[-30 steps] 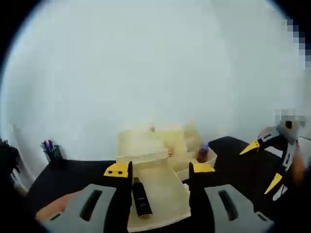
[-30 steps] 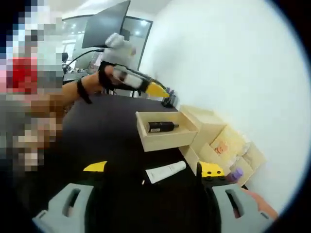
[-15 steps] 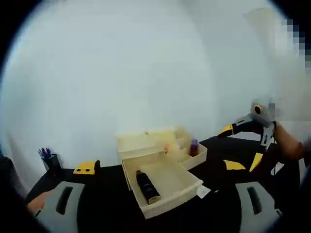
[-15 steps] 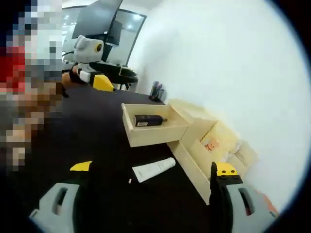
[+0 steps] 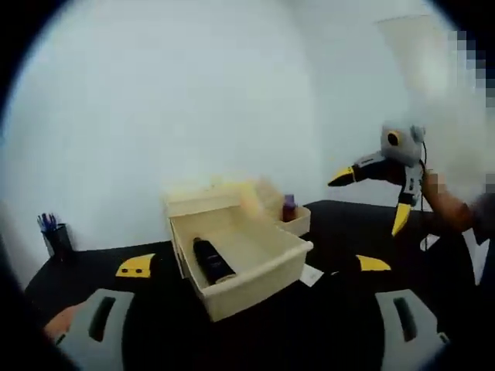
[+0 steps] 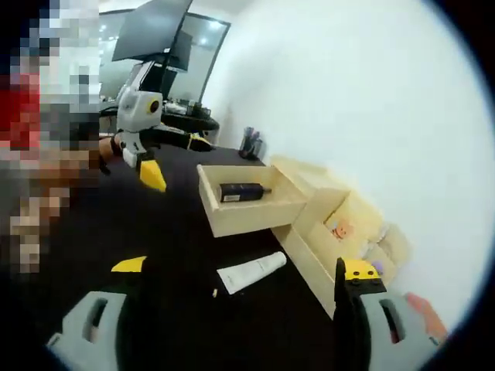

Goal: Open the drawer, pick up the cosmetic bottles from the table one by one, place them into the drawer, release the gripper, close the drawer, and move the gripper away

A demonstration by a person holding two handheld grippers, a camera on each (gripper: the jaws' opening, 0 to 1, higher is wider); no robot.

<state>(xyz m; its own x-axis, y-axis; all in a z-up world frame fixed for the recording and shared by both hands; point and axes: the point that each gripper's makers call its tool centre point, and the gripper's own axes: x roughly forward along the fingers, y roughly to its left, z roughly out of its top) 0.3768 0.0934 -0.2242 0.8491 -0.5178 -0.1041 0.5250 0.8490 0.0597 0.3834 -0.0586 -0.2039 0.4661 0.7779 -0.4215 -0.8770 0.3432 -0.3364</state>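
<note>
Inside open drawer (image 6: 251,212), dark bottle (image 6: 241,192), label unreadable; white tube (image 6: 251,272) on table (image 6: 155,232)

The pale wooden drawer (image 6: 251,210) stands pulled fully open from its cabinet (image 5: 209,202) on the black bench (image 6: 178,255). A dark bottle (image 6: 241,192) lies flat on its side inside it. A white tube (image 6: 251,272) lies on the bench just before the drawer's front.

The open drawer (image 6: 247,209) holds a dark bottle (image 6: 241,192) lying on its side. A white tube (image 6: 251,272) lies on the black table (image 6: 178,255) just before the drawer. The left gripper (image 6: 166,158) hovers left of the drawer, jaws spread.
</note>
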